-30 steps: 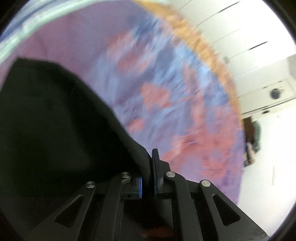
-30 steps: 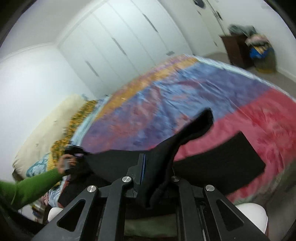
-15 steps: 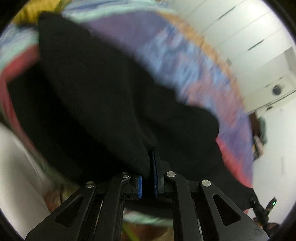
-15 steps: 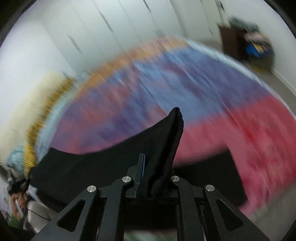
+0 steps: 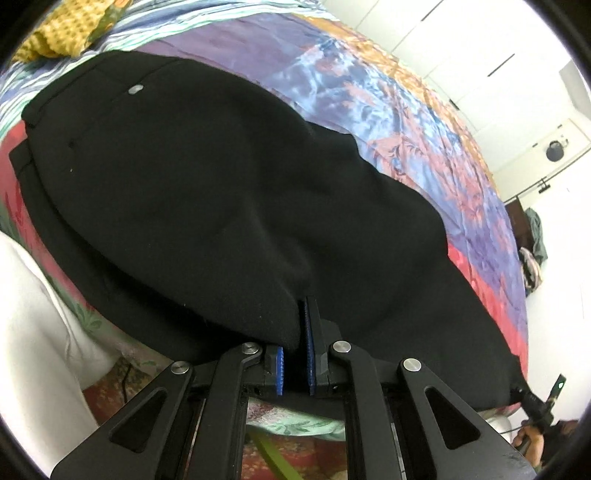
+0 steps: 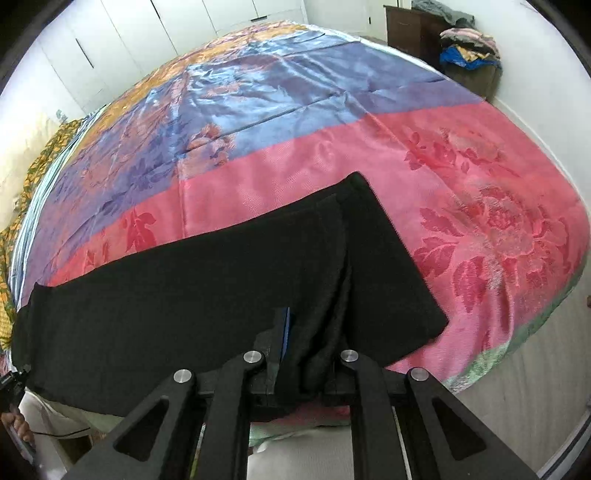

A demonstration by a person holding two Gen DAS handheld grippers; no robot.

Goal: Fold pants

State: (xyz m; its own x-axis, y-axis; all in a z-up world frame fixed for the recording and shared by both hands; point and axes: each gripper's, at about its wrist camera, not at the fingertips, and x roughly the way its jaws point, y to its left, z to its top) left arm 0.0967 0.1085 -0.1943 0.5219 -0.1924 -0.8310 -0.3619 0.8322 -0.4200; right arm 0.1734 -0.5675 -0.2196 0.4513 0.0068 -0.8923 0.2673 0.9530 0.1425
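Black pants (image 5: 207, 177) lie stretched along the near edge of a bed, also in the right wrist view (image 6: 192, 280). The waistband with a silver button (image 5: 135, 88) is at the far left of the left wrist view. The leg ends (image 6: 388, 266) are at the right of the right wrist view. My left gripper (image 5: 295, 332) is shut on a fold of the pants near the waist end. My right gripper (image 6: 306, 332) is shut on bunched cloth near the leg ends. Both hold the cloth low over the bed.
The bed has a shiny bedspread (image 6: 295, 110) in pink, blue, purple and orange. A yellow patterned pillow (image 5: 62, 33) lies at the head end. White wardrobes (image 6: 110, 44) stand behind. A dark cabinet with piled clothes (image 6: 465, 44) stands at the far right.
Both grippers have swung the pants down from the air onto the bed. The pants now lie spread flat along the near edge, one layer over the other.
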